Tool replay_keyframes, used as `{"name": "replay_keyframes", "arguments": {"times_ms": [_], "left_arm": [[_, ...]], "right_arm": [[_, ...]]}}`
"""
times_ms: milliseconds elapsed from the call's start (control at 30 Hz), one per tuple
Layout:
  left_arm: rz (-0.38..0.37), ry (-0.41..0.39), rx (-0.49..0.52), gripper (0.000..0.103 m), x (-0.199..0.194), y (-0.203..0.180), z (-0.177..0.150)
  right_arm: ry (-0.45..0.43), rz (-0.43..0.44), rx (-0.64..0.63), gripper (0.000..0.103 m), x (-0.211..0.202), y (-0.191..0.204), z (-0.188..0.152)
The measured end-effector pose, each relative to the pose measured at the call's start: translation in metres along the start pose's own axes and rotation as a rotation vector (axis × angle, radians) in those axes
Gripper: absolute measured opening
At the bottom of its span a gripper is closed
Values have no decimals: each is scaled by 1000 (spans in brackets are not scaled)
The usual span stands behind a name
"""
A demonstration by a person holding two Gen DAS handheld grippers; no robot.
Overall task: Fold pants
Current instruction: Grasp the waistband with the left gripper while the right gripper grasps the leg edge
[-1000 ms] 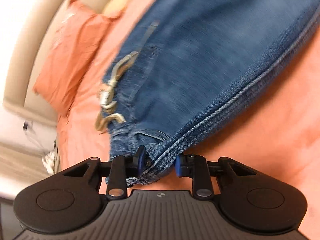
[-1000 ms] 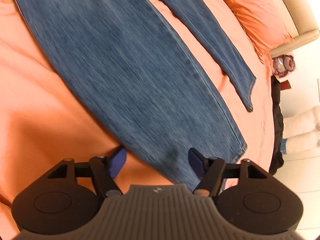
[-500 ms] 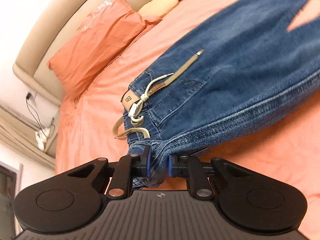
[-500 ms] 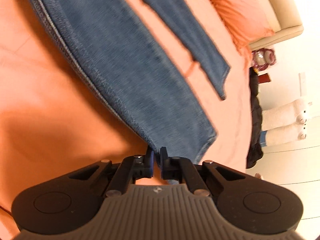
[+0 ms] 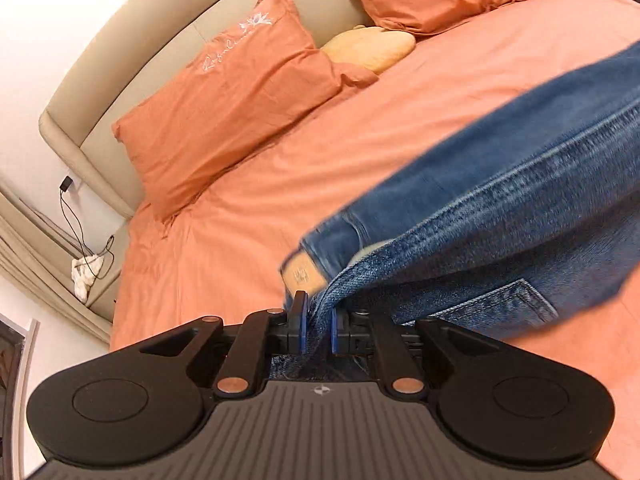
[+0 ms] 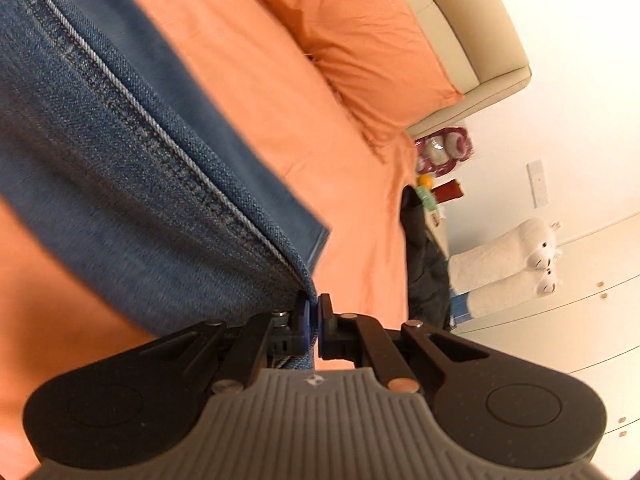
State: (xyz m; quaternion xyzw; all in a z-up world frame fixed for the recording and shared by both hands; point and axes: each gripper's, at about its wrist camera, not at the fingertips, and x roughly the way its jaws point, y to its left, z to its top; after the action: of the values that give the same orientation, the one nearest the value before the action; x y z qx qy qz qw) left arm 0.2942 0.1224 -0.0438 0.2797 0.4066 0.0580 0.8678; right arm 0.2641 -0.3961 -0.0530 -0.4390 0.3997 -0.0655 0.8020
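Item: 1 pair of blue denim pants [image 5: 500,184], lifted partly clear of an orange bedsheet [image 5: 248,200] and stretched between 2 hand-held grippers. Left gripper [image 5: 318,330]: clenched on the waistband end, the denim bunched between its blue pads just beside the tan brand patch [image 5: 300,276]; a rear pocket [image 5: 504,300] hangs below the grip. Right gripper [image 6: 314,320]: pinched tight on the outer side seam right at the hem of 1 leg [image 6: 132,152], the stitched seam running away from the pads toward the upper left. Apparent purpose of the 2 grips: holding waist and hem on the same seam line keeps the near leg taut, so it can probably be carried over onto the other leg in a lengthwise fold. Stage, as judged: early, first fold in hand, nothing yet laid flat. Surroundings: 2 orange pillows [image 5: 224,116] against a beige headboard [image 5: 132,64], a yellow cushion [image 5: 368,50] between them, 2 white plush toys [image 6: 508,260] standing by the wall. Denim is blurred in places, so finer drape cannot be catalogued.
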Motion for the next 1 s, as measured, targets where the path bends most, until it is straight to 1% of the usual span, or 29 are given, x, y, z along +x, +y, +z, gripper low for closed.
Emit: {"name": "replay_keyframes", "arguments": {"times_ms": [133,233,333,400,467,633,800,833,867,900,933,967,1000], "left_arm": [[19,28,-8,11,39,2,31],[20,60,-25,11,67,3,47],[4,91,-48,11,93,4,58],[-2,105,-45,11,108,2,62],[2,116,-37,11,124,-2,67],[-5,153,-67,11,161,-13,73],[1,186,-94,12,189,-21,76],[1,191,-103,15,192,-22,76],[12,198,-106,23,195,-22,77],[16,203,-107,24,197,-23,77],[14,204,-105,27,197,-23,76],[19,197,-103,38,196,-23,77],[31,177,-102,49,192,-22,76]], "right_arm": [[20,-18,-6,0,45,-9,44],[36,-19,-7,0,81,-6,73],[61,-19,-10,0,112,5,93],[77,-21,-10,0,132,12,103],[93,-23,-3,0,149,20,111],[125,-32,0,0,193,35,124],[141,-56,11,0,224,51,137],[145,-59,18,0,229,54,139],[149,-59,27,0,235,55,141],[159,-58,33,0,239,56,144],[168,-61,36,10,242,56,145],[172,-68,42,19,244,55,146],[176,-76,50,43,244,53,146]]}}
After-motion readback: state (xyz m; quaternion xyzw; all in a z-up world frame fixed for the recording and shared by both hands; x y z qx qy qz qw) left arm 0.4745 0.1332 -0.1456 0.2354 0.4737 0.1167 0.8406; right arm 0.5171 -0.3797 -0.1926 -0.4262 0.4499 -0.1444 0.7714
